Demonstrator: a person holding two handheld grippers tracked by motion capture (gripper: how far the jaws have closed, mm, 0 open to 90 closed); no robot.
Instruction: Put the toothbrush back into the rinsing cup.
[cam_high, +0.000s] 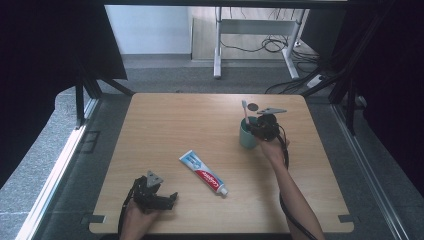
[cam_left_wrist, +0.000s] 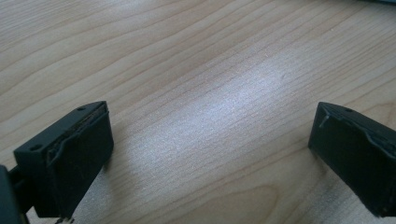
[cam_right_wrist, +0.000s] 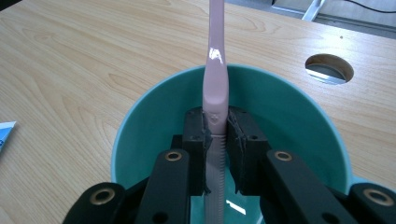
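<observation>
A pink toothbrush (cam_right_wrist: 216, 74) stands in a teal cup (cam_right_wrist: 289, 107), and my right gripper (cam_right_wrist: 216, 135) is shut on its handle just inside the cup's mouth. In the high view the cup (cam_high: 245, 136) stands at the right middle of the table with the toothbrush (cam_high: 245, 110) rising from it and the right gripper (cam_high: 264, 127) beside it. My left gripper (cam_high: 161, 198) rests low near the front left edge; in its own view the left gripper (cam_left_wrist: 210, 154) is open over bare wood. A toothpaste tube (cam_high: 203, 172) lies flat in the middle.
The wooden table (cam_high: 165, 120) has a round cable hole (cam_right_wrist: 329, 68) behind the cup. A corner of the toothpaste tube (cam_right_wrist: 5, 133) shows at the left of the right gripper view. Black curtains flank the table; a desk frame stands beyond.
</observation>
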